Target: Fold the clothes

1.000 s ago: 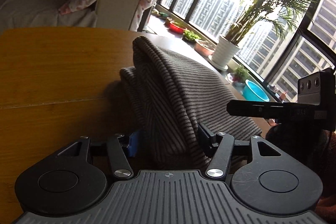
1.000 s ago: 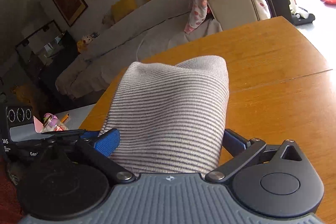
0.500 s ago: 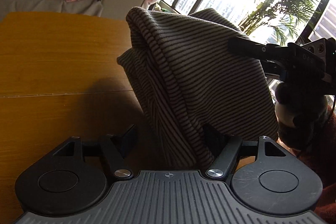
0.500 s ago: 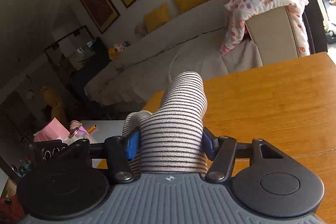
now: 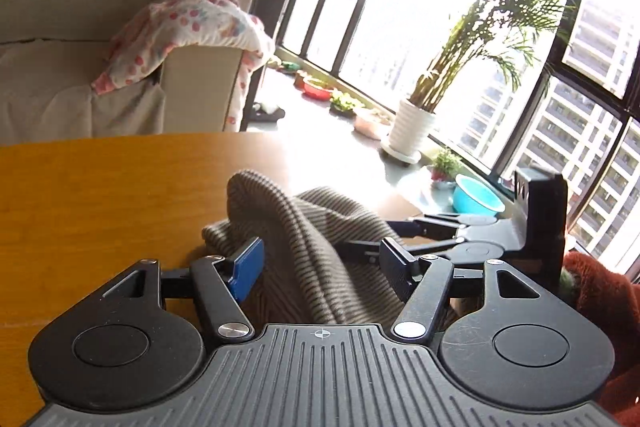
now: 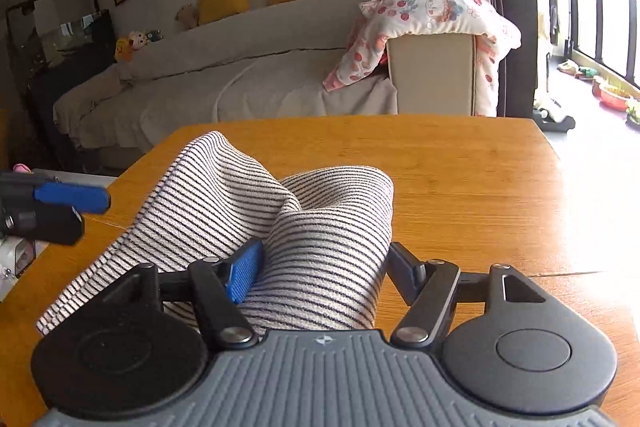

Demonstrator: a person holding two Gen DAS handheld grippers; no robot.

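Now, in the left wrist view, the left gripper (image 5: 320, 263) has its jaws around a thick bunch of the striped garment (image 5: 304, 239), which slumps onto the worktop (image 5: 100, 203) in a soft mound. Half a second ago the cloth stood tall and draped in front of the camera; it has since sunk, so the lifted fold looks to have been laid down. The jaws have just been closing a little, with cloth between them, though a gap shows beside the right-hand pad, so the hold looks loose rather than firm. The right gripper (image 5: 404, 235) reaches in from the right, beside the same mound.

From the right wrist view, the right gripper (image 6: 320, 271) straddles another bunch of the striped garment (image 6: 312, 227), which lies on the worktop (image 6: 460, 179) near its near-left edge. The blue pad on the left presses into the cloth, while the dark finger on the right sits at the cloth's edge. These jaws have just been opening slightly after a tighter squeeze, cloth between them. The left gripper (image 6: 68, 203) shows at the left edge.

Judging from this, one fold is set down and release seems close; the mound is bunched, so flattening probably comes next.
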